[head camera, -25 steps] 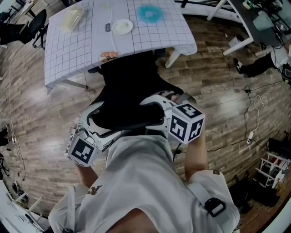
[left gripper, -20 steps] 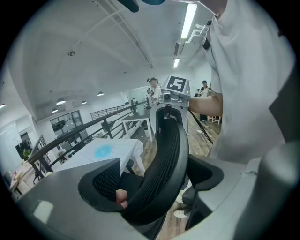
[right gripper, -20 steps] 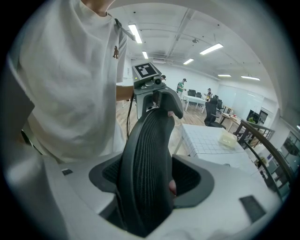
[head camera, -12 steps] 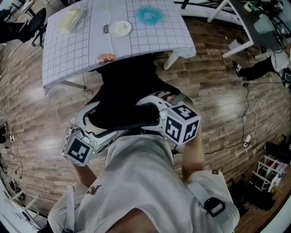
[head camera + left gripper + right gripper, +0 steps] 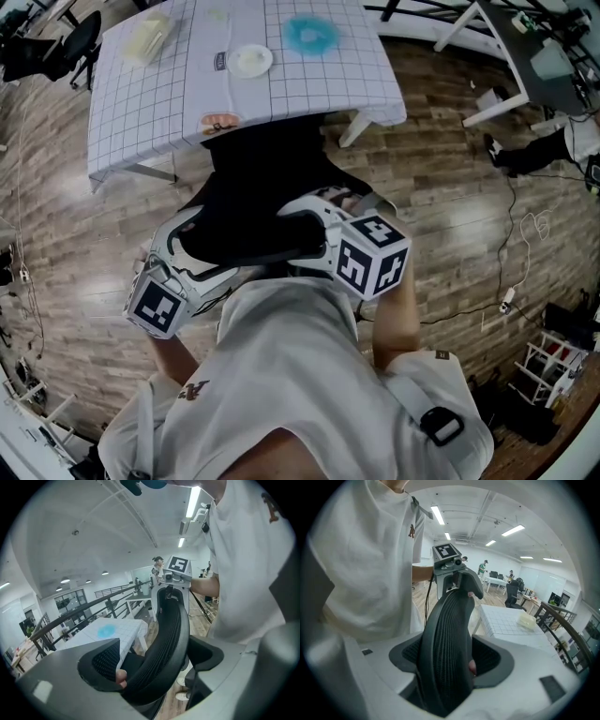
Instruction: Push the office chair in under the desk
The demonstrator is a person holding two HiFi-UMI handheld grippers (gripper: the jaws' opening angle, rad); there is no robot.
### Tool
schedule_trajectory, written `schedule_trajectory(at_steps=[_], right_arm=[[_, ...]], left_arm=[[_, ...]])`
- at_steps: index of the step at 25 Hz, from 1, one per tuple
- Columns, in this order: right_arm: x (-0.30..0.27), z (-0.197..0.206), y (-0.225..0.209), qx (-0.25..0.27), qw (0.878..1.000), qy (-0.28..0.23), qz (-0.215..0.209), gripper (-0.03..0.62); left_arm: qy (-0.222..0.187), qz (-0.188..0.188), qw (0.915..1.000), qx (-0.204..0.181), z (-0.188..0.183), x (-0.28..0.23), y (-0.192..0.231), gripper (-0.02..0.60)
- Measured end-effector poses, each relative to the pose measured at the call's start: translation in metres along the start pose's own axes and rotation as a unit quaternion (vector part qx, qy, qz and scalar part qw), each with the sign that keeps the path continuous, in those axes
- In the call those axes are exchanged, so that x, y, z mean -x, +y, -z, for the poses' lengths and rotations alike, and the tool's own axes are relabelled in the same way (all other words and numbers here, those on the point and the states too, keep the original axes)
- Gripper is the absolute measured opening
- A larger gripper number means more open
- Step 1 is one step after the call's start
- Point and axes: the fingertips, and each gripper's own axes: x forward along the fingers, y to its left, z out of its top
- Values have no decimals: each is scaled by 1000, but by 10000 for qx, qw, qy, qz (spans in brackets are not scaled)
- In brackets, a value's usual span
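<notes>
The black mesh office chair [image 5: 253, 197] stands with its seat partly under the desk [image 5: 187, 94], which wears a white grid cloth. My left gripper [image 5: 183, 258] is shut on the left end of the backrest's top edge. My right gripper [image 5: 314, 225] is shut on the right end. In the left gripper view the backrest [image 5: 171, 630] fills the gap between the jaws of that gripper [image 5: 150, 667]. The right gripper view has the backrest [image 5: 445, 630] wedged the same way in the gripper [image 5: 450, 660]. The person's white shirt hides the chair's base.
On the desk lie a white round dish [image 5: 251, 61], a blue patch [image 5: 311, 35] and a pale box [image 5: 150, 39]. Another black chair [image 5: 66, 42] stands far left. White table legs [image 5: 487, 94], floor cables [image 5: 511, 295] and a small rack [image 5: 553, 361] lie to the right.
Both grippers have moved a little toward the desk with the backrest in them, and the chair has gone slightly further under the cloth's edge. The grips look the same.
</notes>
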Motion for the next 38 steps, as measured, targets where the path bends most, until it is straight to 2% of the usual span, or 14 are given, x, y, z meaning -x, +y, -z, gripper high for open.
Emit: schedule_trajectory(at_steps=[16, 38], right_arm=[[22, 18, -20, 181, 9998, -83, -67, 295], [20, 24, -53, 4, 10000, 21, -59, 295]], left_arm=[[-7, -185, 9998, 118, -18, -23, 15, 445], [-44, -11, 10000, -19, -17, -33, 49, 443]])
